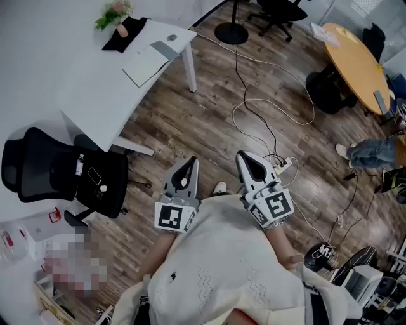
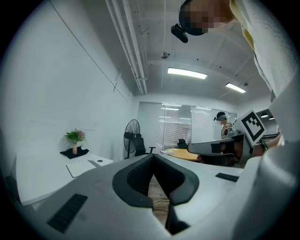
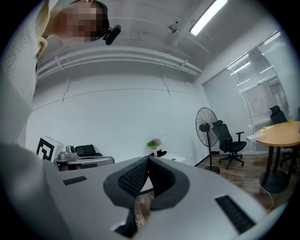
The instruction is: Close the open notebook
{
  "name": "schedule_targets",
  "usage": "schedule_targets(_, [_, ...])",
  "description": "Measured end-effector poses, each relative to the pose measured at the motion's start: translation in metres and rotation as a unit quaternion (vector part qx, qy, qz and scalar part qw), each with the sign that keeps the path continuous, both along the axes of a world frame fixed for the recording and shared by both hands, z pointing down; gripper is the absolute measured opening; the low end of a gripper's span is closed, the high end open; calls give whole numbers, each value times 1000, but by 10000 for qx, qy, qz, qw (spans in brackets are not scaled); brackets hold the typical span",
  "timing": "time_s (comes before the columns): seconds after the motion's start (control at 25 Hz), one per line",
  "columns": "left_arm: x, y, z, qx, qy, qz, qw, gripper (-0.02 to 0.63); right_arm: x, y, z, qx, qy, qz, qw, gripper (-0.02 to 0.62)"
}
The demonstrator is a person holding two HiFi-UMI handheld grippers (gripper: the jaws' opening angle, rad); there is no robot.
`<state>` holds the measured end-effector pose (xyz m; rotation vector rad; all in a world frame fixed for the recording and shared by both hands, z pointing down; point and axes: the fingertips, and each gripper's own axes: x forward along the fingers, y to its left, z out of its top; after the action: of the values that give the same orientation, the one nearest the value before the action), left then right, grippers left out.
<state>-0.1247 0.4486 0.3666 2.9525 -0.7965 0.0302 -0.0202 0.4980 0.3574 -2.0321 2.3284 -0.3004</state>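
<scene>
The notebook (image 1: 146, 62) lies flat on the white table (image 1: 95, 95) at the far left of the head view, pale pages with a grey part at its right end. Beside it stand a small potted plant (image 1: 115, 14) and a black cloth (image 1: 124, 33). Both grippers are held close to the person's chest, over the wooden floor and well away from the table. My left gripper (image 1: 189, 162) and right gripper (image 1: 243, 156) are shut, with nothing between their tips. The left gripper view shows the notebook (image 2: 83, 166) far off past the shut jaws; the plant (image 3: 153, 143) shows in the right gripper view.
A black office chair (image 1: 63, 174) stands at the left near the table's corner. Cables (image 1: 273, 114) and a power strip (image 1: 285, 166) lie on the floor ahead. A round wooden table (image 1: 355, 57) is at the far right, another person's legs (image 1: 371, 152) beside it. A standing fan (image 2: 132, 133) is by the wall.
</scene>
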Motion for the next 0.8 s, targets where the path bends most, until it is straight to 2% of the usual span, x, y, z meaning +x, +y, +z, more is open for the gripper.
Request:
schedule_targets(0.24, [10, 4, 8, 12, -174, 125, 9998, 12, 9, 2, 14, -183, -44, 50, 9998, 2])
schedule_targets(0.44, [28, -14, 8, -47, -125, 219, 9997, 12, 23, -8, 13, -153, -1, 207, 9997, 2])
schedule_targets(0.8, [77, -61, 8, -14, -57, 751, 9972, 12, 73, -32, 20, -249, -40, 983, 9948, 2])
